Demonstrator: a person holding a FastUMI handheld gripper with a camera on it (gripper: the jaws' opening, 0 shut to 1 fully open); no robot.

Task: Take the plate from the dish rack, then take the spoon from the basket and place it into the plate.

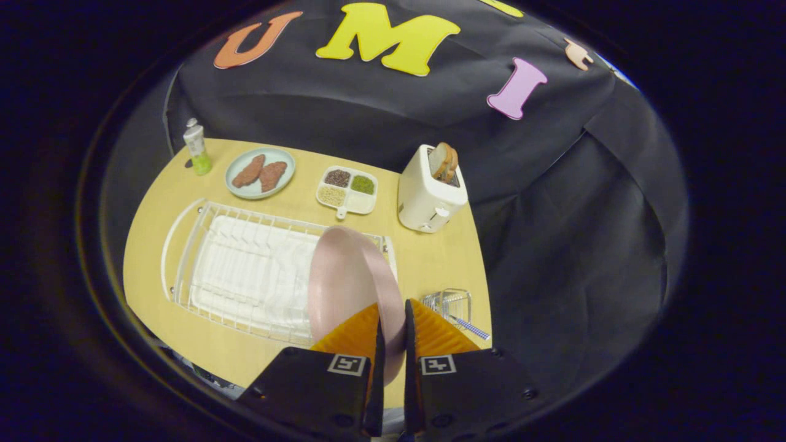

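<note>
My gripper [392, 325] is shut on the rim of a pale pink plate [344, 282], both orange fingers [356, 334] pressing on it. The plate stands on edge, lifted above the right end of the white wire dish rack [239, 270]. A small wire basket [451, 302] sits on the table just right of the fingers. A spoon with a blue chequered handle [471, 328] pokes out of it. The right finger partly hides the basket.
On the wooden table [430, 261] beyond the rack stand a white toaster with bread [430, 190], a white four-part tray of grains [347, 190], a light blue plate with two brown cutlets [260, 173] and a small green-bottomed bottle [197, 148].
</note>
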